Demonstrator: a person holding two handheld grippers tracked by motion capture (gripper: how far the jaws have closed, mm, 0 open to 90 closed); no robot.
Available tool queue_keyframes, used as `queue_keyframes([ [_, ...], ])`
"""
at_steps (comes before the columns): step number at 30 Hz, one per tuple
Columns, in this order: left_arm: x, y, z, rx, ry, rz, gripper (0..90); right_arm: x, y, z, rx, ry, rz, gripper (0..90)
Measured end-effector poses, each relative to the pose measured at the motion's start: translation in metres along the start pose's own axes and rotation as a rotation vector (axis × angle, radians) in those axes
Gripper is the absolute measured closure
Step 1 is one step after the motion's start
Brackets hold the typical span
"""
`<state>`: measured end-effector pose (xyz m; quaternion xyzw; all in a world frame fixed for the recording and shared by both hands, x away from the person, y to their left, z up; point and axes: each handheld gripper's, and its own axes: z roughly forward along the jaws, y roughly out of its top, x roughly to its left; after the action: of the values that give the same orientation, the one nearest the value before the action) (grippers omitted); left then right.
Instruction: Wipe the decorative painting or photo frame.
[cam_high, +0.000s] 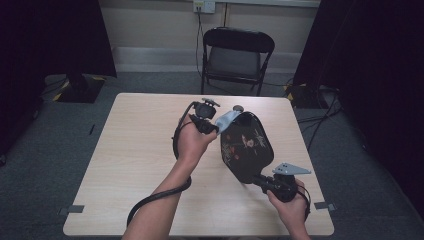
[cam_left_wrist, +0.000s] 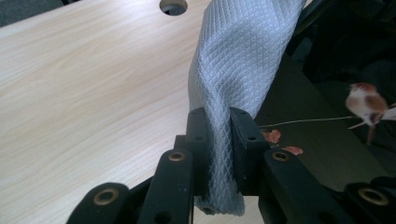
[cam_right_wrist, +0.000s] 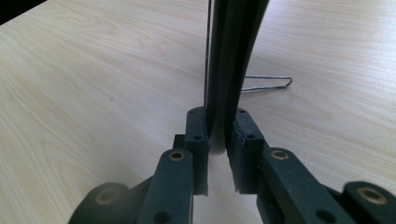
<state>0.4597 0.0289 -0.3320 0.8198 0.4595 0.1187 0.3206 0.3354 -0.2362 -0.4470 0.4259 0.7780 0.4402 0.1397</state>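
Observation:
A black lacquered tray with a red floral pattern stands tilted on edge above the table. My right gripper is shut on its near lower rim; in the right gripper view the thin dark tray edge runs up between the jaws of that gripper. My left gripper is at the tray's upper left edge, shut on a grey woven cloth. In the left gripper view the cloth rises from the left gripper and drapes against the dark tray face.
The light wooden table has a round cable hole near its far edge. A bent metal wire lies on the wood behind the tray. A black folding chair stands beyond the table. Tape marks sit at the near corners.

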Motion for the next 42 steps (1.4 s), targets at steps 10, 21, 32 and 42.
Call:
queue_keyframes([
  [10, 0.006, -0.02, 0.022, 0.051, -0.016, 0.0, 79.1, 0.001, 0.0, 0.001, 0.0, 0.001, 0.001, 79.5],
  [21, 0.016, -0.044, 0.046, 0.088, -0.035, -0.02, 78.8, 0.001, 0.001, 0.002, -0.003, 0.004, -0.001, 79.5],
  [32, 0.02, -0.059, 0.067, 0.134, -0.048, -0.041, 78.9, 0.001, 0.0, 0.002, -0.003, 0.007, -0.004, 79.5],
  [42, 0.013, -0.074, 0.08, 0.186, -0.076, -0.032, 78.9, 0.001, 0.0, 0.002, -0.004, 0.006, -0.002, 79.5],
])
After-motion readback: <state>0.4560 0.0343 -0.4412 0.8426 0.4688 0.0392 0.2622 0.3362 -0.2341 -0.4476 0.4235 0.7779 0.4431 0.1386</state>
